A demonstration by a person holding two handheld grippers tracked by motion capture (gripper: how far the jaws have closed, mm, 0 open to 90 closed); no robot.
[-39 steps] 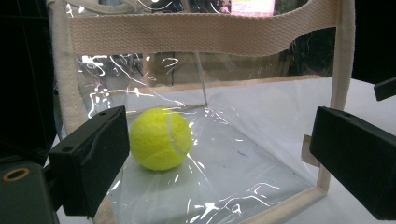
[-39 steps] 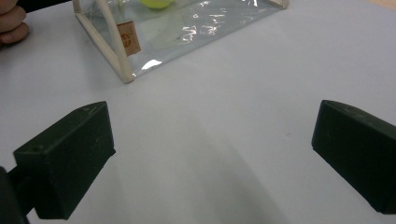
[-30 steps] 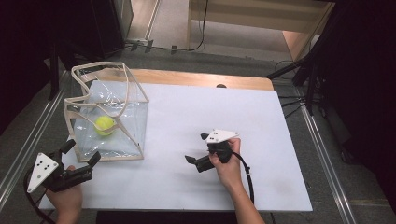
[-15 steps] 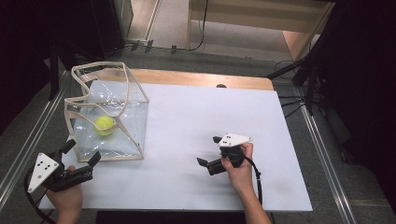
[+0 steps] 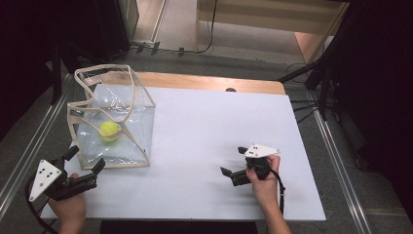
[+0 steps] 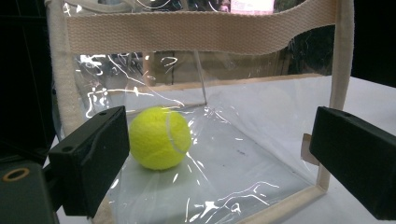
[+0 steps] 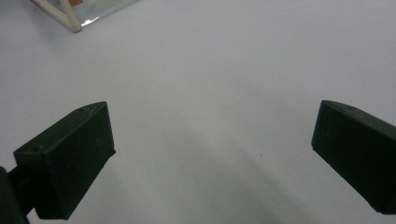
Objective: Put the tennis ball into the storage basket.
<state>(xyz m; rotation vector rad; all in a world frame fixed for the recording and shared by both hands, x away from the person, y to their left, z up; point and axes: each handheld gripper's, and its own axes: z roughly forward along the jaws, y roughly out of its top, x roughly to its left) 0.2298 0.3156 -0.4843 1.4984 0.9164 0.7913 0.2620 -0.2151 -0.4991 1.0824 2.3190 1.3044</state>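
A clear plastic bag [image 5: 129,105] with beige webbing trim stands open at the table's left. A yellow tennis ball [image 5: 109,130] lies on its floor. My left gripper [image 5: 87,157] is open just in front of the bag's near side, nothing between its jaws. In the left gripper view, the ball [image 6: 160,137] shows through the bag's clear wall [image 6: 243,154], under the beige strap [image 6: 201,30], and the left gripper [image 6: 219,154] gapes wide. My right gripper [image 5: 234,160] hovers open over bare table at the near right, pointing left. The right gripper [image 7: 210,154] spans only white surface.
The white table top [image 5: 219,122] has a wooden strip [image 5: 204,82] along its far edge. One corner of the bag [image 7: 70,16] shows at the top left of the right gripper view. Metal rails [image 5: 336,161] run beside the table, and cables lie on the floor behind.
My right gripper has drawn back toward the near right of the table, farther from the bag, still open. The left gripper, bag and ball have not moved.
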